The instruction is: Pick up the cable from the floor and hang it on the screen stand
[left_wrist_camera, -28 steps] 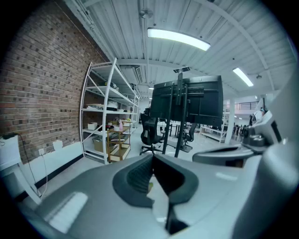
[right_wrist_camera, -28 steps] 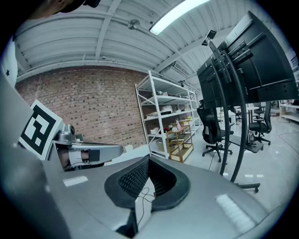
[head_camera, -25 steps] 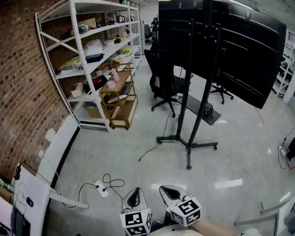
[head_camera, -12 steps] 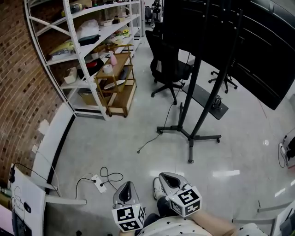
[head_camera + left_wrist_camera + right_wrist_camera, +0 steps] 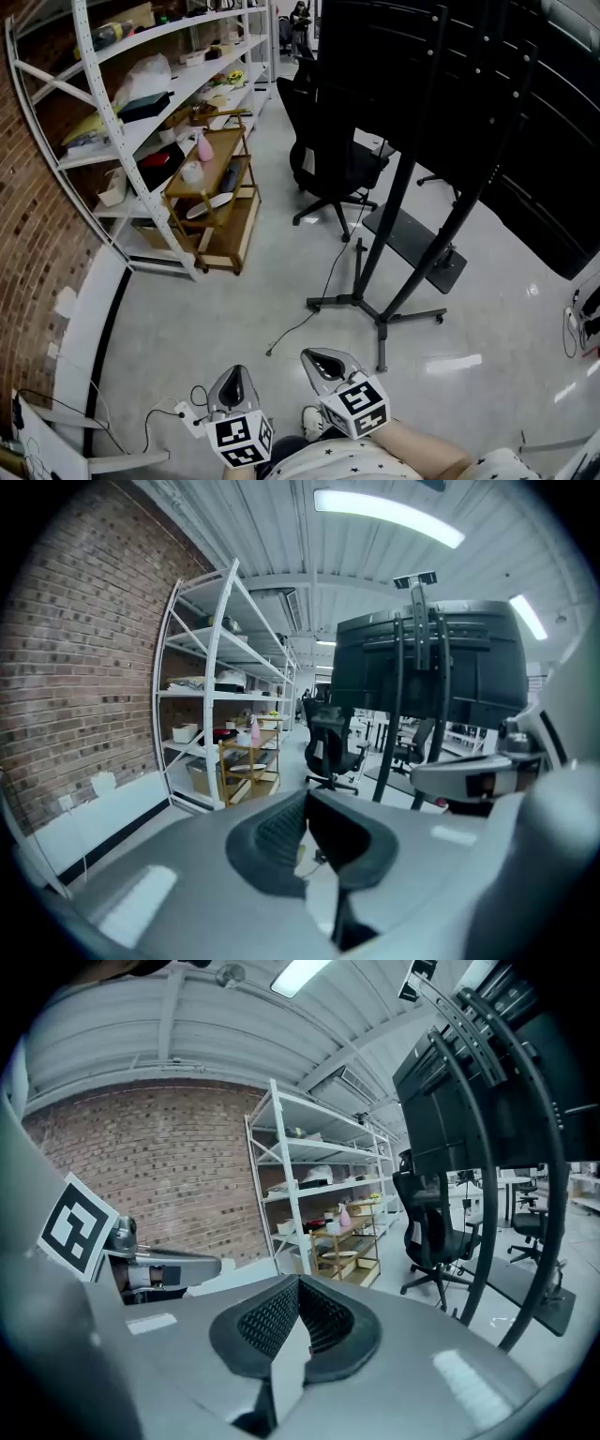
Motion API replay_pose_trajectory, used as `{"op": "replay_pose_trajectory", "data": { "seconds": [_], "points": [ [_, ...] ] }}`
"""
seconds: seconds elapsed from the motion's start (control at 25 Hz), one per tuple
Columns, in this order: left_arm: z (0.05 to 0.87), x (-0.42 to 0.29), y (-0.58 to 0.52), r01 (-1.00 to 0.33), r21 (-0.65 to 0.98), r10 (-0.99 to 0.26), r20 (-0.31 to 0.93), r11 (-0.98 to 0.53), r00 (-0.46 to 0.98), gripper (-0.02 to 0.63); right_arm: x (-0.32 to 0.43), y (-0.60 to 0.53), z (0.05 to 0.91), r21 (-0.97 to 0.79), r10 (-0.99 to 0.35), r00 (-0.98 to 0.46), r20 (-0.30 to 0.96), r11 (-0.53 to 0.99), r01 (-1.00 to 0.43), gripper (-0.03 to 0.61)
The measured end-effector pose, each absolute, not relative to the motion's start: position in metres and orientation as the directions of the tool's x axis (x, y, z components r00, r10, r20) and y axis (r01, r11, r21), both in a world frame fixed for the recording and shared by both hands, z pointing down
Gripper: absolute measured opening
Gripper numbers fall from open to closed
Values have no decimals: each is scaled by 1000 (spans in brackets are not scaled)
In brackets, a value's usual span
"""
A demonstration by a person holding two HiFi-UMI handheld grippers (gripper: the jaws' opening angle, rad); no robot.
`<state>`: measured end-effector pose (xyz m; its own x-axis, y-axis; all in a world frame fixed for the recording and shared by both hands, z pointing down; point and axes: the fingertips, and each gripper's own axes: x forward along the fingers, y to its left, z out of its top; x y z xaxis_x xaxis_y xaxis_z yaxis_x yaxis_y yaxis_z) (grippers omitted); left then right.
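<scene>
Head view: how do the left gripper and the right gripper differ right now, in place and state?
The left gripper sits nearer the person, beside the white power strip; the right gripper reaches further ahead, closer to the screen stand. The left gripper is on the shelf side of the cable's free end, the right gripper on the stand side. Shared: both are shut, empty and clear of the cable.

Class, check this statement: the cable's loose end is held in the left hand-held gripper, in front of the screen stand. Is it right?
Not quite. The cable's loose end lies on the floor in front of the screen stand, not in the left hand-held gripper, whose jaws are shut on nothing. The head view shows the cable; the left gripper view shows the jaws.
</scene>
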<state>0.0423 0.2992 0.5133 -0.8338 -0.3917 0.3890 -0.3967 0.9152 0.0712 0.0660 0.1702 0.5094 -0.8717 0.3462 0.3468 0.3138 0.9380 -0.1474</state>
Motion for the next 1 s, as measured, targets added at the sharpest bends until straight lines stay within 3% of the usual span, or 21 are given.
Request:
{"op": "replay_pose_trajectory", "data": {
  "seconds": [0.44, 1.0],
  "points": [
    [543, -96, 213, -487, 66, -463, 442, 871, -768, 8, -51, 86, 556, -217, 250, -860, 444, 962, 167, 0],
    [696, -337, 65, -678, 132, -615, 571, 723, -544, 8, -263, -61, 727, -225, 10, -767, 641, 958, -176, 75]
  ]
}}
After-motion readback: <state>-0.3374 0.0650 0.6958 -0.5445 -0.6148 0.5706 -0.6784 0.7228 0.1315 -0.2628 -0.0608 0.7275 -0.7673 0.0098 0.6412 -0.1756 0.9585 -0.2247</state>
